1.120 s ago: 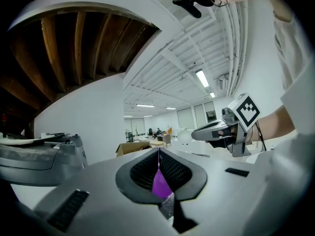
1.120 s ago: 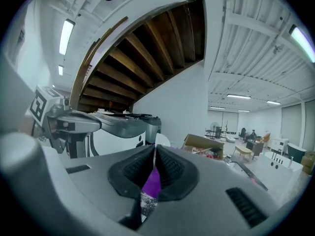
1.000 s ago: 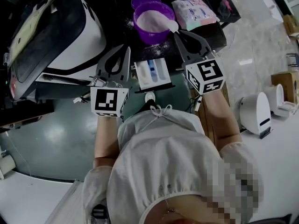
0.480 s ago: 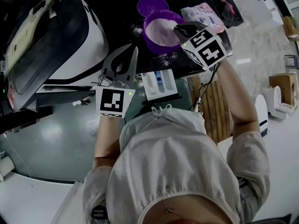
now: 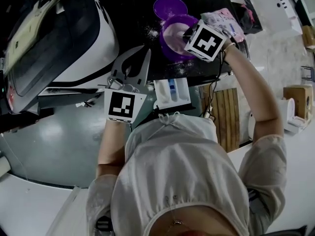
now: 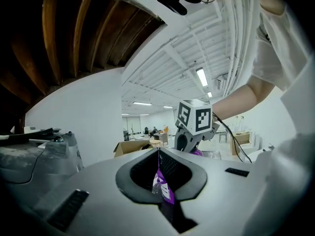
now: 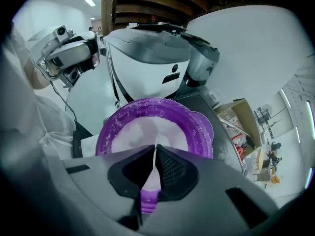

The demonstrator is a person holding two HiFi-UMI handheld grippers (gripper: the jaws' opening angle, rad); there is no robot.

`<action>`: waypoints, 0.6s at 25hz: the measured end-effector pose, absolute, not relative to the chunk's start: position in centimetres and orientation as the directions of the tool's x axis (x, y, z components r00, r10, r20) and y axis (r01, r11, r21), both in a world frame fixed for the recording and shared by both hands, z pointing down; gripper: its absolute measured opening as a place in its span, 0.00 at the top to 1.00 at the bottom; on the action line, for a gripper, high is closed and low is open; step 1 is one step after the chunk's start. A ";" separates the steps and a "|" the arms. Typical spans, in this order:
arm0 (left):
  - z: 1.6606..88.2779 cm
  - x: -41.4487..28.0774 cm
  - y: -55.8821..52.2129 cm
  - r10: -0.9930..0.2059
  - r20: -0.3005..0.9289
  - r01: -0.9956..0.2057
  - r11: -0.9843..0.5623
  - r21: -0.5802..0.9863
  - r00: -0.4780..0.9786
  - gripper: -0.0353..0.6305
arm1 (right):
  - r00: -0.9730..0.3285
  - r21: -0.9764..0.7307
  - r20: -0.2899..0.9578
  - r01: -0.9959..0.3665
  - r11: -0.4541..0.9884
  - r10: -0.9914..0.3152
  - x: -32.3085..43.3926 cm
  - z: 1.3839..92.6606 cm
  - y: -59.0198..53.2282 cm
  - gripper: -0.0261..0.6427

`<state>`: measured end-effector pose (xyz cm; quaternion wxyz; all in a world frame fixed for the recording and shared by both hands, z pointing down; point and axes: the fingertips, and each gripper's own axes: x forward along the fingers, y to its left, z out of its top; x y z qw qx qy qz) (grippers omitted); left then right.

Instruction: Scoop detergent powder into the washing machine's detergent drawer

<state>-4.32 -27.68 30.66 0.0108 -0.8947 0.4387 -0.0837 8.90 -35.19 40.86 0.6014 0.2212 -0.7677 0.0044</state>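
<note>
Here we find the right gripper (image 7: 155, 150) with its jaws pressed together on the scoop (image 7: 146, 199). The scoop's purple handle shows between the jaws, and its pale front end reaches forward over the purple bowl (image 7: 105, 132). The bowl is heaped with white detergent powder (image 7: 140, 132), though we cannot tell whether the scoop actually touches the powder. In the head view the right gripper hangs over the bowl on the dark tabletop (image 5: 142, 14), with a few white grains scattered on the top beside the bowl. Just beyond the bowl lies a round purple lid (image 5: 170, 6), and a pink packet (image 5: 226, 21) sits at the bowl's right. The left gripper (image 6: 158, 154) has its jaws closed as well, pinching a small purple-and-white scrap (image 6: 163, 190) that hangs down between them. We cannot make out what the scrap is. In the head view this gripper is held low, in front of the washing machine (image 5: 74, 38), whose white and black body fills the upper left. The detergent drawer (image 5: 172, 93), white with a blue insert, sits just to the right of the left gripper, below the tabletop's near edge and well apart from the right gripper and the scoop.
</note>
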 end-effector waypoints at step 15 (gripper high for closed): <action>31.7 -5.4 -27.6 -0.814 0.150 -0.811 -0.577 -0.096 0.562 0.91 | -0.116 0.021 0.992 -0.296 0.955 -0.058 7.6 44.1 -32.1 0.94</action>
